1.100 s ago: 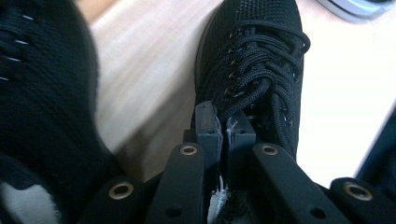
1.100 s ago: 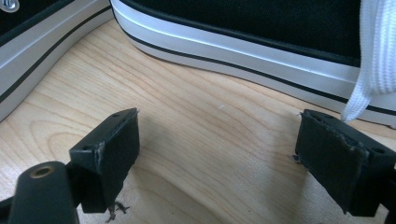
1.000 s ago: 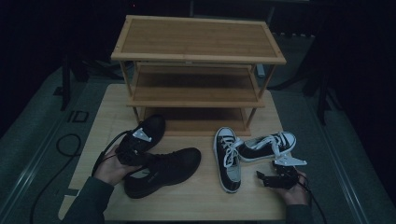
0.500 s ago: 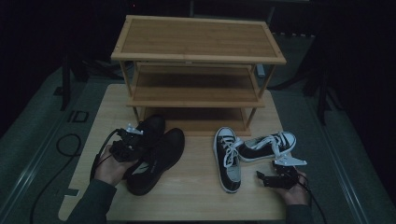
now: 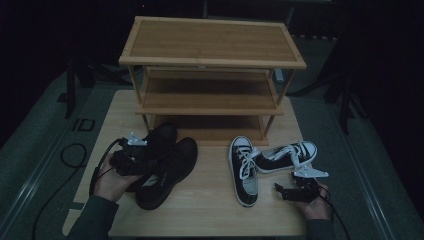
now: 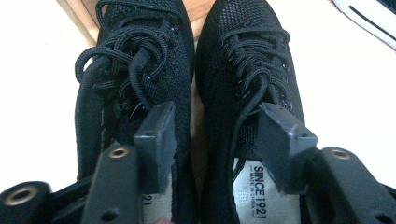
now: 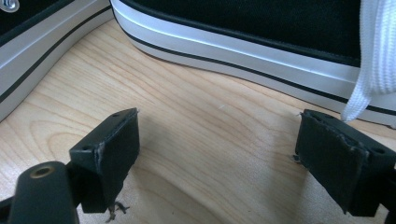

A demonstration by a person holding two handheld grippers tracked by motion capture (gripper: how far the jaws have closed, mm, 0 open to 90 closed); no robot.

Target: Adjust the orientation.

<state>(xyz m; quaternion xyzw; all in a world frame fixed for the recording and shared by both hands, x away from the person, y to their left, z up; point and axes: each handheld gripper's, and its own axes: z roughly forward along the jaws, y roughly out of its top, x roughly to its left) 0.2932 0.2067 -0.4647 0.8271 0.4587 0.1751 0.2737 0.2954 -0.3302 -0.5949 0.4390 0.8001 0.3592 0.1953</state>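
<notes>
Two black mesh shoes stand side by side on the table's left, the left shoe (image 5: 160,136) (image 6: 135,60) and the right shoe (image 5: 175,165) (image 6: 254,60), toes toward the rack. My left gripper (image 5: 147,166) (image 6: 217,135) hovers over their heels. Its jaws have just been opening and now straddle the shoes' two adjoining inner walls without pressing on them. At the right, my right gripper (image 5: 278,190) (image 7: 217,140) rests open on the bare wood, nothing between its jaws, just short of two black-and-white sneakers. One sneaker (image 5: 244,170) stands upright and the other (image 5: 286,155) lies on its side.
A three-shelf bamboo shoe rack (image 5: 212,50) stands at the back of the wooden table (image 5: 210,215). A white lace (image 7: 373,60) hangs beside my right gripper's right jaw. Cables trail off the table's left edge.
The left gripper swung the black shoe from lying across the table to standing beside its mate, then opened its jaws and let it go. The right gripper has not moved.
</notes>
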